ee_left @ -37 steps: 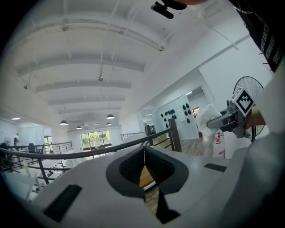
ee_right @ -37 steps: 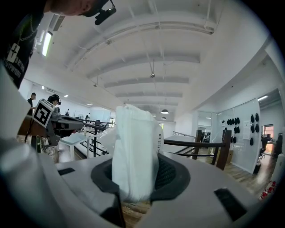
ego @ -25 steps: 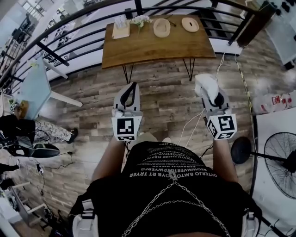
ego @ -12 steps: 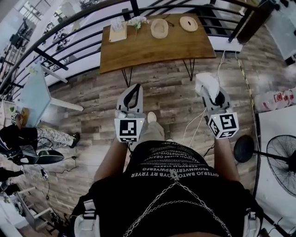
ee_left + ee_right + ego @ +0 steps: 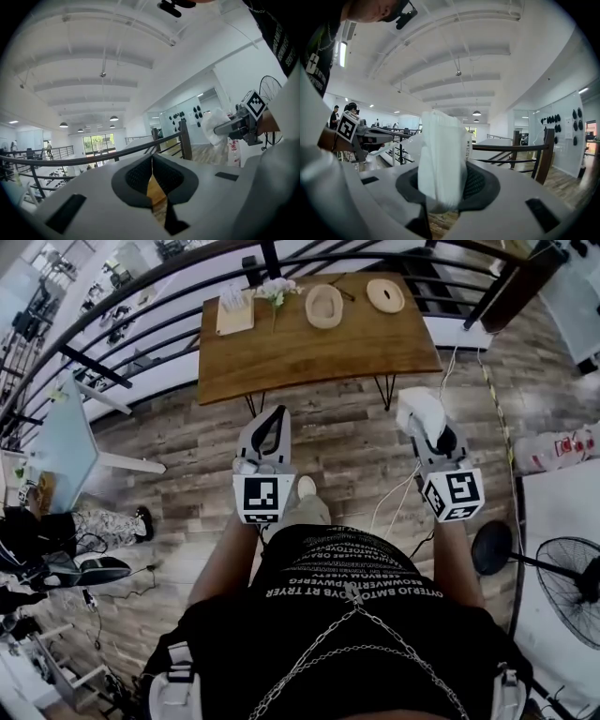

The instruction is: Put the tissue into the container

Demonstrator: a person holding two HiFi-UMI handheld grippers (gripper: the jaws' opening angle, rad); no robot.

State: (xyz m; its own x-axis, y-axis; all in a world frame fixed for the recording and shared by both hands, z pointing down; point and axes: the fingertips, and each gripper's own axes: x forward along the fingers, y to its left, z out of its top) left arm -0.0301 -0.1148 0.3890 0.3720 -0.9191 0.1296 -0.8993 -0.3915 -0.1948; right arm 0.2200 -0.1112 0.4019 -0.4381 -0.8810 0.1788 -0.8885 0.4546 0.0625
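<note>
A white folded tissue (image 5: 440, 154) stands upright between the pads of my right gripper (image 5: 443, 187), which is shut on it. In the head view the tissue (image 5: 417, 409) pokes out of the right gripper (image 5: 427, 425), held over the floor just short of the wooden table (image 5: 319, 352). On the table's far side lie an oval wooden container (image 5: 324, 307), a round wooden dish (image 5: 385, 294) and a tray with white tissues (image 5: 234, 311). My left gripper (image 5: 272, 418) is beside the right one, its pads together with nothing between them (image 5: 151, 161).
A small vase of flowers (image 5: 277, 287) stands between the tray and the oval container. A black railing (image 5: 141, 310) runs behind the table. Cables (image 5: 398, 493) trail on the wooden floor. A fan (image 5: 567, 582) stands at the right, and a light blue table (image 5: 66, 427) at the left.
The wooden table has come a little nearer and lower in the head view. Both grippers keep their pose, the right one still holding the tissue.
</note>
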